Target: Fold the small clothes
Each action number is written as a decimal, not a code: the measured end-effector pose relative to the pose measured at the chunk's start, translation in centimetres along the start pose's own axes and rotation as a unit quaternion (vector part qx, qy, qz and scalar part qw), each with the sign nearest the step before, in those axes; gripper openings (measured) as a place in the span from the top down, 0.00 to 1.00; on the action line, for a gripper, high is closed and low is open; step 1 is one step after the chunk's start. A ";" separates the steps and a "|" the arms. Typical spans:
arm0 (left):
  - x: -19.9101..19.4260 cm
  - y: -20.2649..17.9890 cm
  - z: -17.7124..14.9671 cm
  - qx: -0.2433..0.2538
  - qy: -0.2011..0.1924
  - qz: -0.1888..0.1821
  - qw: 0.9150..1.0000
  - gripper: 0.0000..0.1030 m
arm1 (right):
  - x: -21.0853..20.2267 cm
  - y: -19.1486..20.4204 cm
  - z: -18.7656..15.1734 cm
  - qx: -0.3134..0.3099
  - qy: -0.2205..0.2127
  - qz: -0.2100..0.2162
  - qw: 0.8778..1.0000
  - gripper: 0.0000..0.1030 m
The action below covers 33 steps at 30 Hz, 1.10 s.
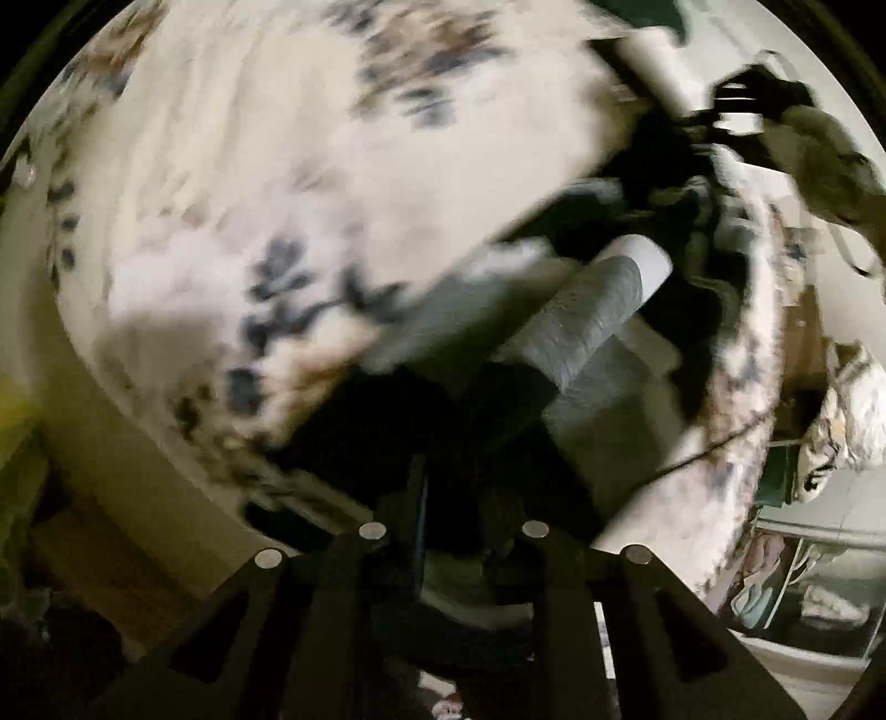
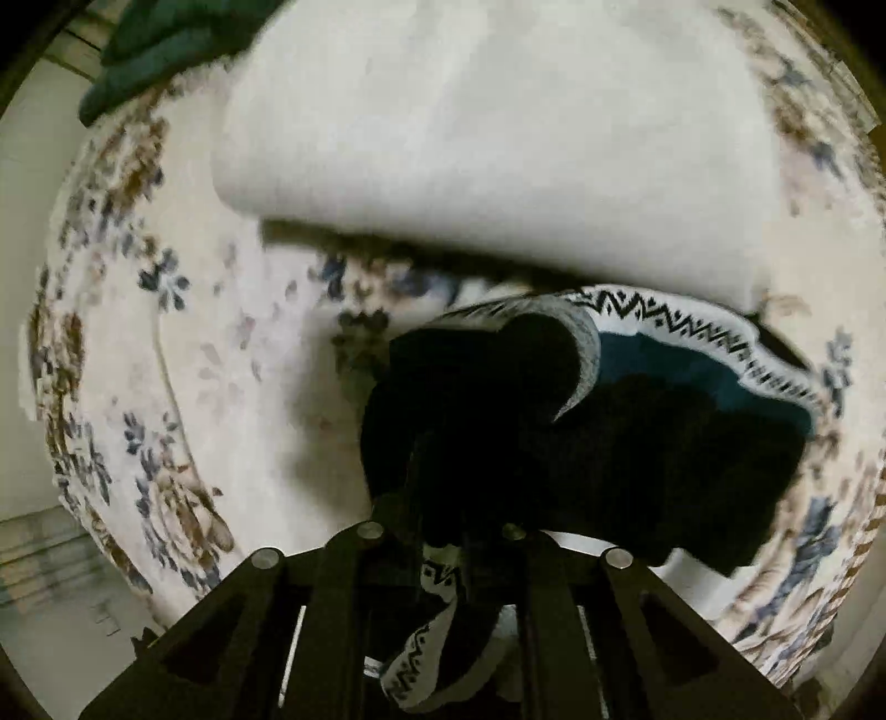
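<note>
A small dark garment with a white zigzag-patterned band [image 2: 664, 315] and a teal inside hangs over the flowered rug [image 2: 221, 343]. My right gripper [image 2: 459, 531] is shut on its edge; the patterned band runs between the fingers [image 2: 437, 576]. In the blurred left wrist view, my left gripper [image 1: 454, 531] is shut on dark cloth of the same garment [image 1: 387, 421]. The garment's grey-white ribbed part [image 1: 587, 321] stretches away from it. The other gripper [image 1: 758, 99], held by a gloved hand, shows at the upper right.
A folded cream cloth [image 2: 498, 138] lies on the rug beyond the garment. A dark green item [image 2: 160, 50] lies at the rug's far left edge. Pale floor [image 2: 33, 127] surrounds the rug [image 1: 221, 166].
</note>
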State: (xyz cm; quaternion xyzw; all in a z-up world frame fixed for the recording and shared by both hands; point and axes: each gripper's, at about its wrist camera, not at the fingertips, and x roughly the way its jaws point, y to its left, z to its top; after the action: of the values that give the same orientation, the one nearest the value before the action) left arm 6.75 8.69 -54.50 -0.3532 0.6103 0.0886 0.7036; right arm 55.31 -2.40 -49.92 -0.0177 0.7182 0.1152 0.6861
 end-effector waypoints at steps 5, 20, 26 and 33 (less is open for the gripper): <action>-0.2 6.5 0.3 -0.046 0.021 0.020 0.998 0.77 | -0.2 -0.3 -2.2 0.008 0.006 0.043 0.999 0.49; 2.0 -2.6 2.1 0.125 0.036 0.023 0.991 0.45 | 2.2 -10.9 -28.4 0.075 0.080 0.089 0.990 0.31; 5.4 -2.7 2.4 0.160 0.026 0.163 0.973 0.45 | 7.0 -13.1 -36.8 0.108 0.115 0.092 0.983 0.31; -0.5 5.2 5.3 0.057 -0.005 0.207 0.977 0.45 | 10.9 -11.6 -43.4 0.126 0.148 0.153 0.969 0.31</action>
State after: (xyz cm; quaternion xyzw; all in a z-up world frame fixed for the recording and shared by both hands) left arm 7.95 15.89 -56.02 -0.1778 0.6710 0.1993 0.6916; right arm 14.17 -20.43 -60.93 0.1625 0.8144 0.1235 0.5432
